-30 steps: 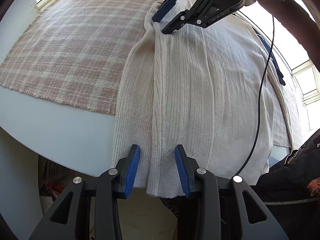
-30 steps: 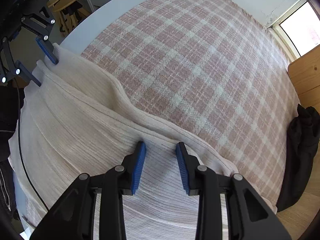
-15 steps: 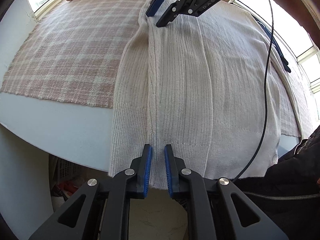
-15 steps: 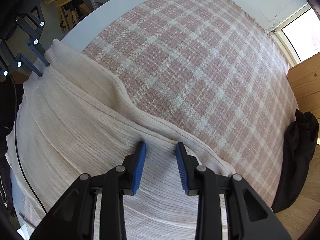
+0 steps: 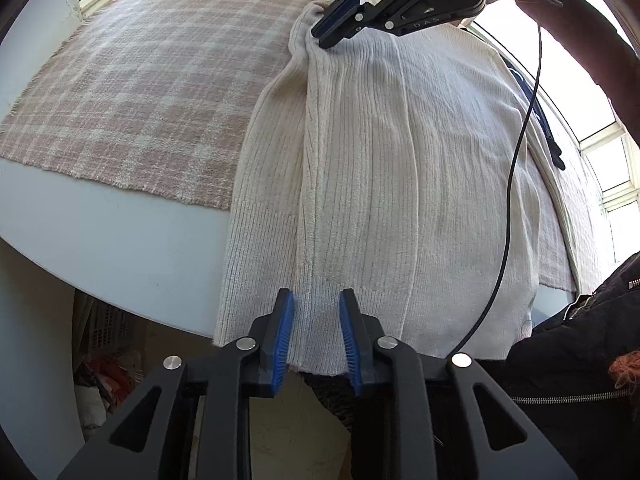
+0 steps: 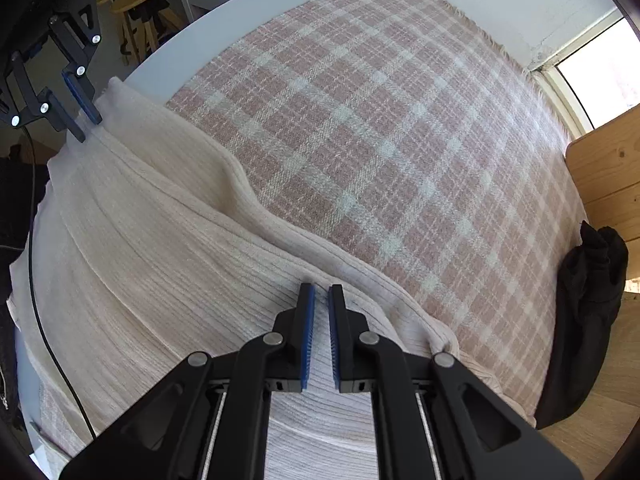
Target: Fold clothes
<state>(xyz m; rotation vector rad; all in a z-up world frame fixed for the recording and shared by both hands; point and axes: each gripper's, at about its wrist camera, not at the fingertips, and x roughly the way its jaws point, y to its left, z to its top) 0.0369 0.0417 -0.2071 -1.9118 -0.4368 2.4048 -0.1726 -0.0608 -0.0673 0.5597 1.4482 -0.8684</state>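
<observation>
A cream ribbed sweater lies lengthwise on a pink plaid blanket, its hem hanging over the white table edge. A raised fold runs along its left side. My left gripper is open, with the hem between its fingers. At the far end my right gripper is shut on the fold. In the right wrist view, the right gripper pinches the ridge of the sweater. The left gripper sits at the far hem.
The plaid blanket covers most of the table. A black garment hangs at its right end beside a wooden board. Wooden stools stand beyond the table. A black cable crosses the sweater. A person's dark jacket is close by.
My right gripper has gone from open to shut on the fold. The left fingers narrowed around the hem, then spread again.
</observation>
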